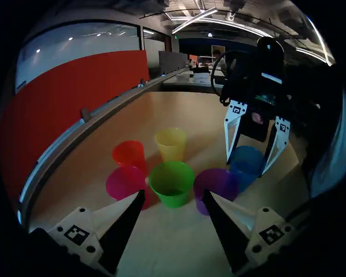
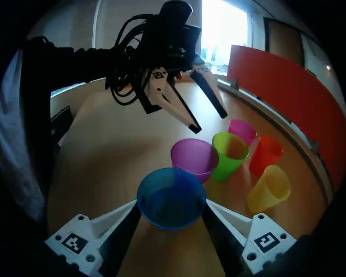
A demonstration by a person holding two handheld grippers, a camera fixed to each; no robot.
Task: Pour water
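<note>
My right tongs [image 2: 171,206] are clamped on the blue plastic cup [image 2: 171,196]: one finger lies against each side of its wall just under the rim. The cup stands upright on the pale wooden worktop [image 2: 104,152]. I cannot tell whether it holds water. In the left gripper view the same tongs [image 1: 246,167] reach down from above, with the blue cup [image 1: 247,159] between their white fingers.

My left tongs [image 1: 173,194] are apart and hold nothing. Their dark-edged fingers frame the cluster of cups. In the right gripper view they [image 2: 211,122] hang above the worktop behind the cups, touching none of them.

Just beside the blue cup stands a purple plastic cup [image 2: 194,157]; the two look to be touching. Next to it is a green plastic cup [image 2: 229,150], then a pink plastic cup [image 2: 242,130] and a red-orange plastic cup [image 2: 265,152]. A yellow plastic cup [image 2: 270,187] stands at the end of the group and looks tilted in this bent view. All are open end up.

A red partition panel [image 1: 76,92] runs along the worktop's far edge.
</note>
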